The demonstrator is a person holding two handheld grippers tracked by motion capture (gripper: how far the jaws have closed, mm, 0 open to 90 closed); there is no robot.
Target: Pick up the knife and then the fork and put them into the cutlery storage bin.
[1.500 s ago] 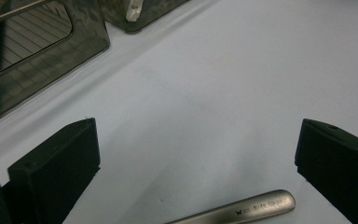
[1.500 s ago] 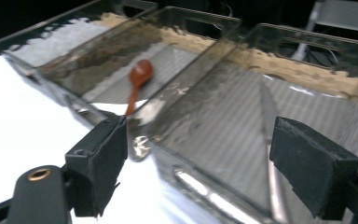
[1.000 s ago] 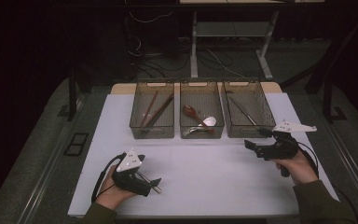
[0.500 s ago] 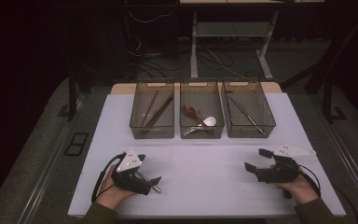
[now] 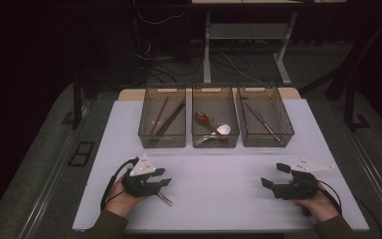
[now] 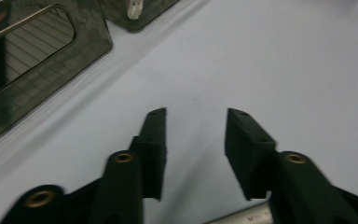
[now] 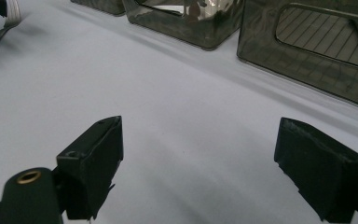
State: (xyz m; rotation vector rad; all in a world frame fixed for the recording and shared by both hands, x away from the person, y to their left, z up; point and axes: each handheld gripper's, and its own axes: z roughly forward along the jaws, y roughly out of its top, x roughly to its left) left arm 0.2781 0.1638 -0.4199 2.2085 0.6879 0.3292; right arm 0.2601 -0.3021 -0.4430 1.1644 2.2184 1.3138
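Cutlery sorting at the white table [image 5: 219, 199]: I am resting my left gripper [image 5: 162, 182] low over a metal utensil handle [image 6: 242, 216], its jaws having just been closing yet gripping nothing, the handle lying beneath the right-hand jaw rather than between the pads. Closing further risks pinching bare tabletop or nudging the handle away. My right gripper [image 5: 273, 175] is hanging wide open and empty. Its view is catching fork tines [image 7: 10, 10] beside the bins [image 5: 215, 122].
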